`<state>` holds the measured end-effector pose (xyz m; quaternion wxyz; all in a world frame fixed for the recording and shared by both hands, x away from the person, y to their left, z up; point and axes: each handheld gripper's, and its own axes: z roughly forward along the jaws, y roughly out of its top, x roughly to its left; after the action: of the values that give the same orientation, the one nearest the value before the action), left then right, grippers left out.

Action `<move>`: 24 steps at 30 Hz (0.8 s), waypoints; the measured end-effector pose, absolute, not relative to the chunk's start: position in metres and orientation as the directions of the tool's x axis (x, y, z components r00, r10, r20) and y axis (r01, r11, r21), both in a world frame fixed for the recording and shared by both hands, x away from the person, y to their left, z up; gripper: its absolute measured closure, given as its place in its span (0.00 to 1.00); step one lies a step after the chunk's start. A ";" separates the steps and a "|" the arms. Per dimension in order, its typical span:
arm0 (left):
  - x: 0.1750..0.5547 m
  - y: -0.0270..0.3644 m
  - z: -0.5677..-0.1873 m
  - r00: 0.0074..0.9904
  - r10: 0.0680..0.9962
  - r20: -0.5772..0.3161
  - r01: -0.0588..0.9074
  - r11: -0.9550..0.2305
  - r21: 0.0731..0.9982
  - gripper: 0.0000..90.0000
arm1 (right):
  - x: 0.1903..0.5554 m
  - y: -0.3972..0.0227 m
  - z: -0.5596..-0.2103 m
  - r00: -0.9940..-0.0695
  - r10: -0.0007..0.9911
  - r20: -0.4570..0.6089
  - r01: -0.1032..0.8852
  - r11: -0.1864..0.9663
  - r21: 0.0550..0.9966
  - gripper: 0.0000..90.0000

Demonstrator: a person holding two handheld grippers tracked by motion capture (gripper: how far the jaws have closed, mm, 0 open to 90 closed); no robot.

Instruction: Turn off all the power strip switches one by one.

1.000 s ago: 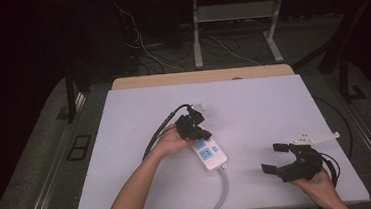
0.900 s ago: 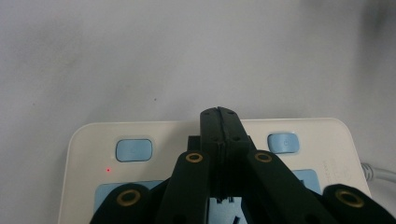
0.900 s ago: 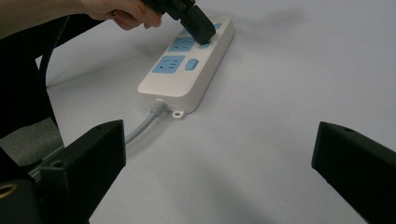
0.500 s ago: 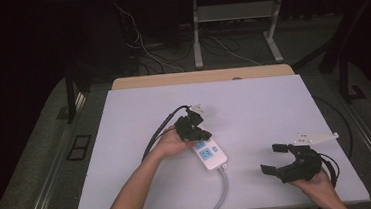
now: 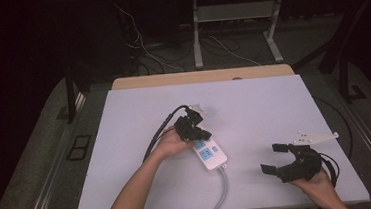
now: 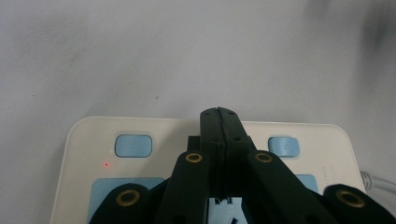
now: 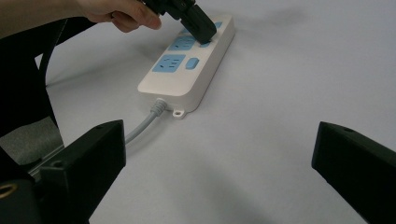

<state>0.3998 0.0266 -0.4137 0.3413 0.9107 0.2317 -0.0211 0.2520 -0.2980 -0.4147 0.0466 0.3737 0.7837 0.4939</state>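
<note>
A white power strip (image 5: 210,156) with blue sockets and blue switch buttons lies mid-table, its grey cable (image 5: 224,191) looping toward the front edge. My left gripper (image 5: 203,134) is shut with nothing between its jaws. Its joined tips (image 6: 219,114) point down onto the strip (image 6: 84,140), between two blue buttons (image 6: 134,145) (image 6: 284,146). In the right gripper view the left gripper (image 7: 205,35) rests on a button of the strip (image 7: 187,79). My right gripper (image 5: 273,158) sits near the table's front right, jaws wide open (image 7: 224,158) and empty, facing the strip.
The white table (image 5: 253,104) has a wooden strip along its far edge. Cables and a metal stand's legs (image 5: 199,43) lie on the dark floor behind. A floor socket plate (image 5: 79,147) sits left of the table.
</note>
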 end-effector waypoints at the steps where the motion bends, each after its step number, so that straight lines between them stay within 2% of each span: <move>1: 0.400 0.027 -0.414 0.890 0.410 -0.200 0.440 -0.657 0.612 0.99 | 0.252 -0.298 -0.415 -0.716 0.632 0.296 0.539 0.232 0.810 0.03; 24: 0.401 0.038 -0.390 0.899 0.410 -0.155 0.405 -0.642 0.651 0.99 | 0.253 -0.299 -0.415 -0.713 0.636 0.296 0.541 0.229 0.809 0.03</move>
<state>0.4011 0.0376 -0.3905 0.3582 0.9062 0.2247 0.0032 0.2528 -0.2989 -0.4152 0.0482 0.3758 0.7825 0.4940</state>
